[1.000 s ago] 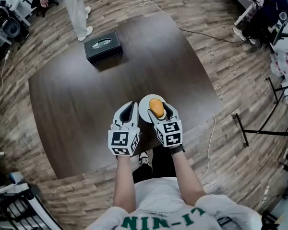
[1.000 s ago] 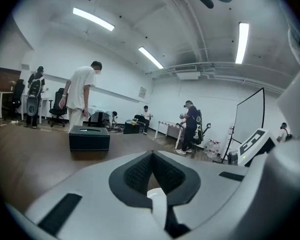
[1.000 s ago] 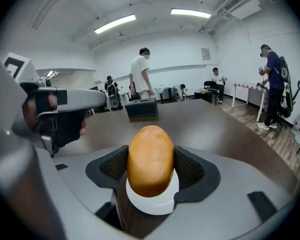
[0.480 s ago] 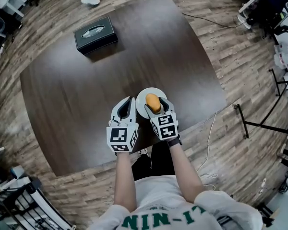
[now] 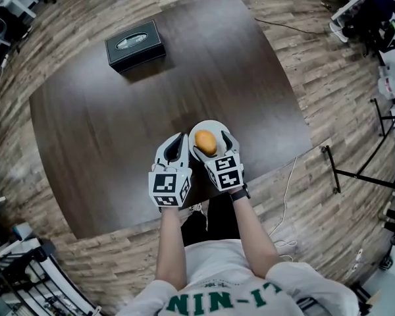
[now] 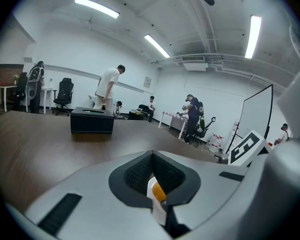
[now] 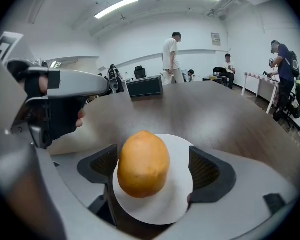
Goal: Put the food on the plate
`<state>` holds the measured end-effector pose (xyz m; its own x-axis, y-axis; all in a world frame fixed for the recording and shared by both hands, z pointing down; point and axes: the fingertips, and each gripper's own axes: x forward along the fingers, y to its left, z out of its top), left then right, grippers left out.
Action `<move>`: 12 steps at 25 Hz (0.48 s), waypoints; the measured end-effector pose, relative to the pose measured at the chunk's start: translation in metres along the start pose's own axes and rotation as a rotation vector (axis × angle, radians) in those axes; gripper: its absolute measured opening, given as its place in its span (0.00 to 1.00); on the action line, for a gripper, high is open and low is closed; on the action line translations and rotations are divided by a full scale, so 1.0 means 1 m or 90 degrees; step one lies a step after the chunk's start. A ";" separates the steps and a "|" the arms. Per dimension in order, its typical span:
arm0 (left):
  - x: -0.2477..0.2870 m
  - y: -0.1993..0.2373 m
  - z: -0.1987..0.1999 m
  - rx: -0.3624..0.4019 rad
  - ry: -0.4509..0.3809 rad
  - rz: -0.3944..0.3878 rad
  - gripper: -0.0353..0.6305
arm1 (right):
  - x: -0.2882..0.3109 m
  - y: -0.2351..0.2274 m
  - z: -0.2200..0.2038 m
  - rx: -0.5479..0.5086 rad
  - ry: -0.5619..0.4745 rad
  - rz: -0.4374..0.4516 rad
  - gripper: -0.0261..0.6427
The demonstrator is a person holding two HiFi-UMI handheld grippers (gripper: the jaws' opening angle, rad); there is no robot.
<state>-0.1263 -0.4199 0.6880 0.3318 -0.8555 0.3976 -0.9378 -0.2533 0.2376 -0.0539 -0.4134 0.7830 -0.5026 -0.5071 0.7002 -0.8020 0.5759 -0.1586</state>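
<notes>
On plate [image 7: 176, 186], food [image 7: 143, 164] between just-opened right tool [image 7: 155, 169] jaws; gap unclear overhead.

On the one dark wooden table [image 5: 184, 78] I count one white plate [image 5: 211, 124], one orange-yellow piece of food [image 5: 205, 141] and one black tissue box [image 5: 135, 45]. The grippers are two: one left gripper [image 5: 178, 138] and one right gripper [image 5: 211, 143].

Left gripper [image 5: 178, 141] fingers [image 6: 136, 175] apparently together
</notes>
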 end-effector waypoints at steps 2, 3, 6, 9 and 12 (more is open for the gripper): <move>-0.001 0.003 0.003 -0.011 0.000 -0.001 0.07 | -0.003 0.003 0.001 -0.001 0.007 0.014 0.72; -0.002 0.006 0.006 -0.016 0.000 0.002 0.07 | -0.005 0.004 0.004 0.001 0.007 0.019 0.74; -0.006 0.016 0.016 -0.018 -0.003 0.017 0.07 | -0.017 0.004 0.018 0.019 -0.008 0.025 0.74; -0.009 0.019 0.034 -0.010 -0.015 0.023 0.07 | -0.032 -0.007 0.040 0.041 -0.048 0.009 0.74; -0.011 0.016 0.055 -0.002 -0.024 0.019 0.07 | -0.051 -0.018 0.068 0.058 -0.096 -0.006 0.71</move>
<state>-0.1510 -0.4395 0.6384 0.2995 -0.8793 0.3703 -0.9468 -0.2259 0.2294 -0.0360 -0.4418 0.7031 -0.5322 -0.6062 0.5910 -0.8293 0.5138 -0.2196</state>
